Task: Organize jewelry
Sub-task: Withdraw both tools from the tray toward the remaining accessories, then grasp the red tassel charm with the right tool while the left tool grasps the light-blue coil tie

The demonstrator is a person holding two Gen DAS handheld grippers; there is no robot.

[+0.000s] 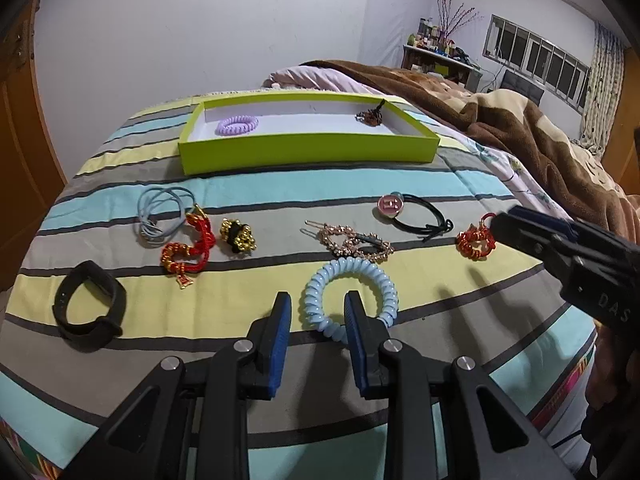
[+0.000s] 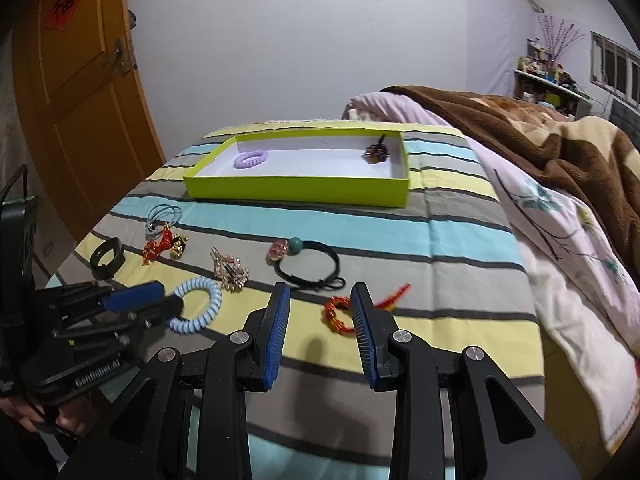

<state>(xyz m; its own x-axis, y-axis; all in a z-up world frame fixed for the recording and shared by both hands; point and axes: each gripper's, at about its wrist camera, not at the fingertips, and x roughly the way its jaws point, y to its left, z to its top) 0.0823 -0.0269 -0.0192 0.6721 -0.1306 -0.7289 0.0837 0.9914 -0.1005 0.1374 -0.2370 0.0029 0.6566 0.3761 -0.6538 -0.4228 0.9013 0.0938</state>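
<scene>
A lime-green box (image 1: 308, 154) (image 2: 296, 192) lies on the striped bed, holding a purple spiral tie (image 1: 237, 124) and a dark beaded piece (image 1: 370, 116). My left gripper (image 1: 316, 306) is open, its jaws around the near left arc of a light-blue spiral hair tie (image 1: 352, 280) (image 2: 198, 308). My right gripper (image 2: 320, 300) is open, its jaws either side of a red-and-gold beaded bracelet (image 2: 338, 314) (image 1: 476, 242). Between lie a rhinestone hair clip (image 1: 352, 242), a black tie with a pink charm (image 1: 416, 214), a gold-bead piece (image 1: 238, 236), a red cord bracelet (image 1: 186, 250), blue elastic ties (image 1: 160, 210) and a black band (image 1: 90, 306).
A brown blanket (image 1: 520, 128) and pink floral quilt (image 2: 560, 240) are heaped on the right of the bed. An orange door (image 2: 84, 92) stands at the left. A cluttered shelf (image 1: 440, 52) is at the back right.
</scene>
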